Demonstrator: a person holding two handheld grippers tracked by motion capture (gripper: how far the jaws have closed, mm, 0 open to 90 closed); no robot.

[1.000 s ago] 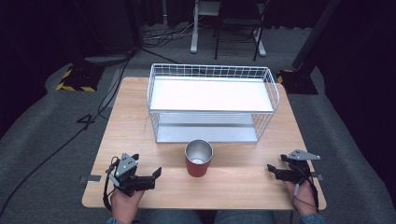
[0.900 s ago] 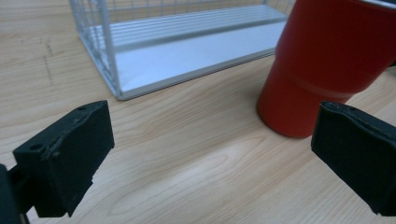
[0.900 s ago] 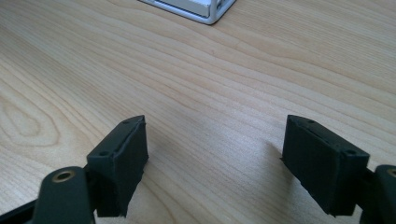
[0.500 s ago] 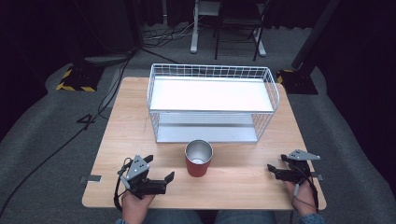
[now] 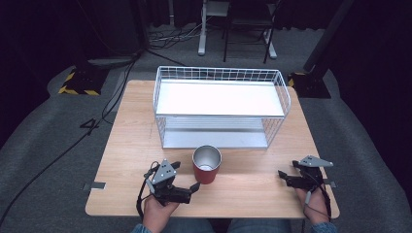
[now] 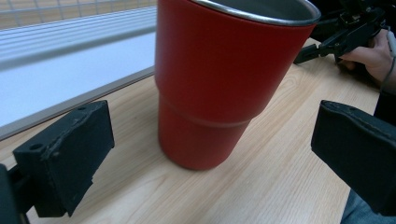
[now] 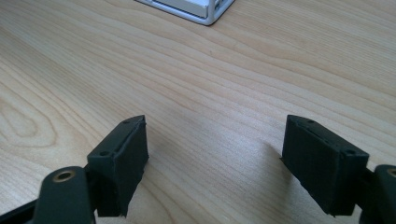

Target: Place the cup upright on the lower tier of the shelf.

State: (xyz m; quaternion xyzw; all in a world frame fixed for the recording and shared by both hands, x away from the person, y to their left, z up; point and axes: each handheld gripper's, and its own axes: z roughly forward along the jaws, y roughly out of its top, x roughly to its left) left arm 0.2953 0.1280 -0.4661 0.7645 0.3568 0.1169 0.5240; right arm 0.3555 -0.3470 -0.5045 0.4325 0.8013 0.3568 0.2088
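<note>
**Red cup upright between open fingers**

The wooden worktop stands on grey carpet. At its near left, the left gripper has open fingers flanking, not touching, the upright red cup, mouth up. Behind stands a white wire basket. The right gripper rests open near the right edge.
</note>
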